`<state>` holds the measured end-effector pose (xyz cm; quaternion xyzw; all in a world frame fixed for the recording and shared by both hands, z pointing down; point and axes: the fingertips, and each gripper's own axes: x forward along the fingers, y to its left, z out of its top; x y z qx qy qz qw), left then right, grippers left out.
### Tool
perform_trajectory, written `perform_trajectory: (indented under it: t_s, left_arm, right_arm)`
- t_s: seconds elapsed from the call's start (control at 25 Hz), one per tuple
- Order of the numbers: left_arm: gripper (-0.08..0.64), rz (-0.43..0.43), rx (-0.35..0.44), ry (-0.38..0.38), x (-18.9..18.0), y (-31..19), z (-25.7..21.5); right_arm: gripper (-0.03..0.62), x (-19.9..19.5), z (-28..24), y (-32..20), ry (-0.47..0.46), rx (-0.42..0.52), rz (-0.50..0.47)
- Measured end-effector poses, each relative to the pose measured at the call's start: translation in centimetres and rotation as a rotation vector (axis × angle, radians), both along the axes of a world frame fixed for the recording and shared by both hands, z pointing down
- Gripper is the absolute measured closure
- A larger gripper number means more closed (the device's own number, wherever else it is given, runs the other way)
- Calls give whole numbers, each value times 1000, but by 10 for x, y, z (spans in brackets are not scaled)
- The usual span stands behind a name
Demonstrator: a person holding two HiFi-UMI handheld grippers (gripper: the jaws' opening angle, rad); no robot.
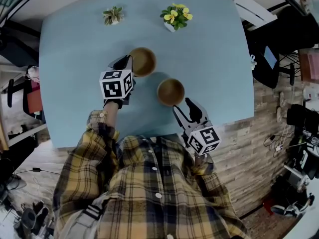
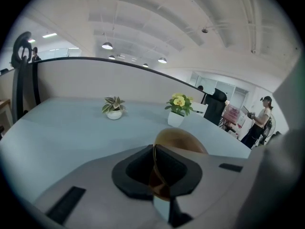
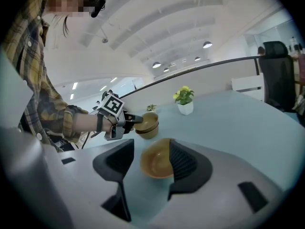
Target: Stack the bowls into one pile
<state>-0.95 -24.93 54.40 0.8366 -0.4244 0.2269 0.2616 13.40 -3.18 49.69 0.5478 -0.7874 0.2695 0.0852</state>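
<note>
A brown bowl point(image 1: 143, 61) is near the middle of the light-blue table point(image 1: 75, 83), and my left gripper point(image 1: 130, 63) is shut on its left rim. In the left gripper view the thin rim point(image 2: 153, 162) runs between the closed jaws, with the bowl point(image 2: 183, 141) beyond them. In the right gripper view this bowl point(image 3: 147, 124) looks like two nested bowls. A second brown bowl point(image 1: 171, 92) stands upright on the table to the right and nearer me. My right gripper point(image 1: 183, 107) is open at its near edge. There the bowl point(image 3: 156, 164) lies between the spread jaws of that gripper point(image 3: 150, 165), and the pads do not press on it.
Two small potted plants stand at the table's far side: a striped-leaf one point(image 1: 113, 15) and a yellow-flowered one point(image 1: 176, 16). An office chair point(image 1: 266, 59) and cables lie off the table's right edge. A person point(image 2: 261, 120) stands far off.
</note>
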Motion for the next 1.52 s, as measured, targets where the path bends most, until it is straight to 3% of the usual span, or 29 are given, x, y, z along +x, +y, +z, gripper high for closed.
perform_trajectory:
  t_s: [0.28, 0.4, 0.6, 1.2, 1.52]
  left_arm:
    - [536, 9, 39, -84, -1, 0, 7]
    - [472, 28, 58, -107, 1, 2, 8]
    - [423, 65, 103, -142, 5, 2, 2]
    - [411, 85, 225, -159, -11, 48, -38]
    - [428, 59, 202, -115, -27, 98, -46]
  right_arm:
    - [354, -3, 2, -4, -1, -1, -21]
    - [355, -5, 2, -5, -1, -2, -33]
    - [354, -6, 0, -6, 3, 1, -42]
    - [354, 4, -6, -17, 44, 40, -69]
    - [354, 16, 4, -32, 95, 23, -100]
